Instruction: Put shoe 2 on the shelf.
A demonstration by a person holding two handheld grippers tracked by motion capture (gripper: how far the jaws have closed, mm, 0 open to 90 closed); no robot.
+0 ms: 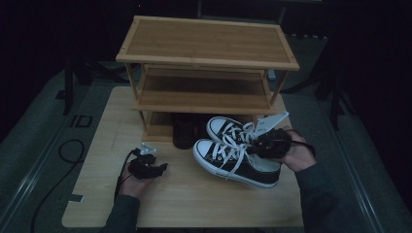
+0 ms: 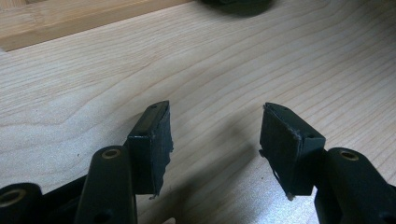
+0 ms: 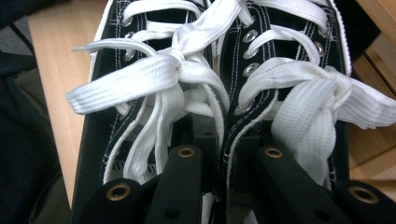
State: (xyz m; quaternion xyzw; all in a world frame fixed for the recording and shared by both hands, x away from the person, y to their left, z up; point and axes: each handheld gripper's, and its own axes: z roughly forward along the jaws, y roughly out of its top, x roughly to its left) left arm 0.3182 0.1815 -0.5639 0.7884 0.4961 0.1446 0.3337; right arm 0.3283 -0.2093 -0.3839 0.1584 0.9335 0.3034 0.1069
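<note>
Two black canvas sneakers with white laces (image 1: 236,155) sit before the three-tier bamboo shoe rack (image 1: 206,68); my right tool (image 1: 268,143) pinches their inner collars together, carrying both; my left tool (image 1: 148,165) rests spread, idle on the desk (image 1: 189,199).

Dim recording studio: table (image 1: 194,194) ringed by dark stands (image 1: 335,92).

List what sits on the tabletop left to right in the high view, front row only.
left gripper in the person's left hand → nearer black sneaker → right gripper, jaws closed on the two sneakers' inner collars, in the person's right hand.
</note>
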